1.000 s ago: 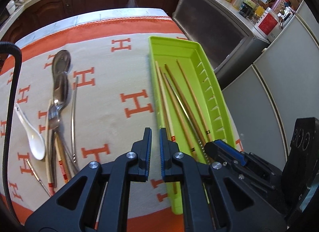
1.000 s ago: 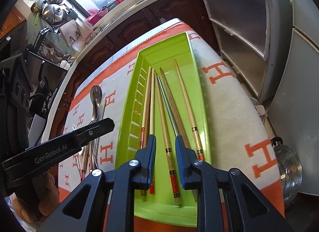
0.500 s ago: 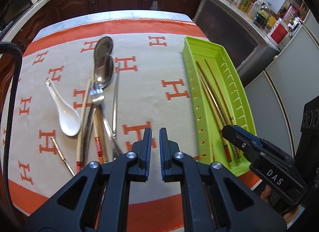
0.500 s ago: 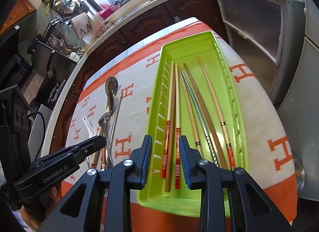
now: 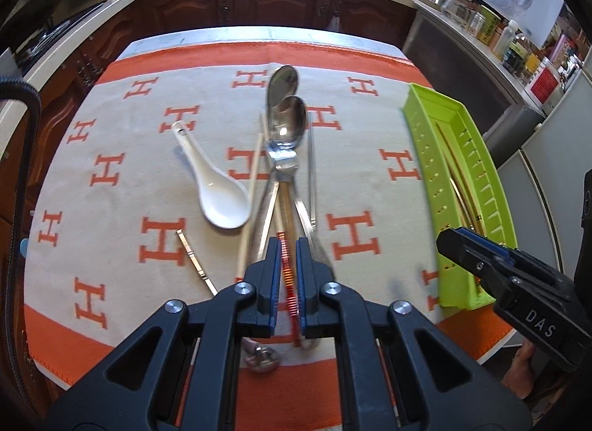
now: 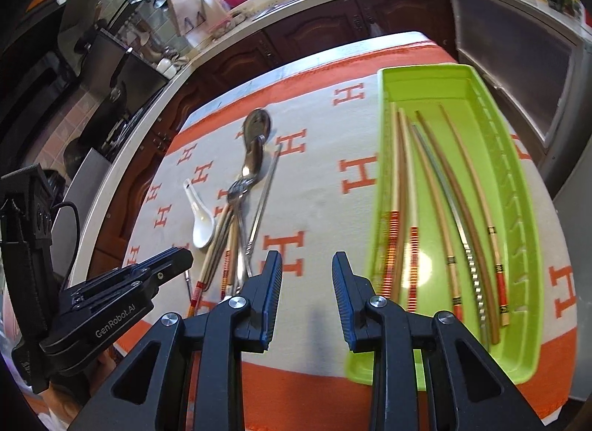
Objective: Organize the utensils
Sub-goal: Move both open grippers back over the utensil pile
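left tool [image 5: 286, 275] narrow above a red-banded chopstick [image 5: 288, 283] in the pile; right tool [image 6: 305, 297] wide, beside the tray [image 6: 518, 186].

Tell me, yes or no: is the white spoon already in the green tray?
No. The white spoon lies on the cloth beside the metal cutlery, well apart from the green tray.

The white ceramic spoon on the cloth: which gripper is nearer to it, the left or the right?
Left. The left gripper is over the utensil pile right beside the white ceramic spoon. The right gripper is farther away, between the pile and the green tray.
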{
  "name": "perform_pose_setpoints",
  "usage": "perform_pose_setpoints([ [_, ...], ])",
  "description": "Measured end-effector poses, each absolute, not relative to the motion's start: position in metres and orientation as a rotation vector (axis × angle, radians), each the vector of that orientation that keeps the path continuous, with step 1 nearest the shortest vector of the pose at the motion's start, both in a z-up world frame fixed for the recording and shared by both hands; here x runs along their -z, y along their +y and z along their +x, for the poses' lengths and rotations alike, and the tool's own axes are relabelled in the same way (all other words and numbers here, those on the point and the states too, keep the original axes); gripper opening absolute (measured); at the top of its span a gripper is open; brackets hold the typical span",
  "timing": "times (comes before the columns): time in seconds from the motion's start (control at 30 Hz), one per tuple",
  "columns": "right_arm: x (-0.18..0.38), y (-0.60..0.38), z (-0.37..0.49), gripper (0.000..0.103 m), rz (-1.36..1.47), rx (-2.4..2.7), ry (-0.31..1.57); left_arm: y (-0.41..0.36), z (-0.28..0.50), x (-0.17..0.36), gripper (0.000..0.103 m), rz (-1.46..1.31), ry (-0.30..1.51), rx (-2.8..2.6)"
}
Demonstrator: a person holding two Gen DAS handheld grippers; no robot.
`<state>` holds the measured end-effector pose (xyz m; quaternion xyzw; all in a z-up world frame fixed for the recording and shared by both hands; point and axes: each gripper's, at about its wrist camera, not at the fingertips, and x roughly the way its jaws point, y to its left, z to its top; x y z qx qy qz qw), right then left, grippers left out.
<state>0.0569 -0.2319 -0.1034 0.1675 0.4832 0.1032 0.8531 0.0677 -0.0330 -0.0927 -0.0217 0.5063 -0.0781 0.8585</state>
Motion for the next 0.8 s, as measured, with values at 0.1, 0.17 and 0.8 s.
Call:
perform_pose_setpoints([
  [0.1,0.102,-0.207,0.061,0.028,0.308,-0.256,1.03,-0.017,0.064,0.097,0.005,-0.061,1.066,0.145],
  [0.17,0.101,-0.191,0.064,0.028,0.282,-0.284,1.038,-0.007,0.061,0.1,0.005,-0.071,1.066,0.135],
  [0.8,0.141,-0.08,0.09,0.028,0.183,-0.415,1.211,0.08,0.036,0.127,0.005,-0.183,1.075,0.046],
])
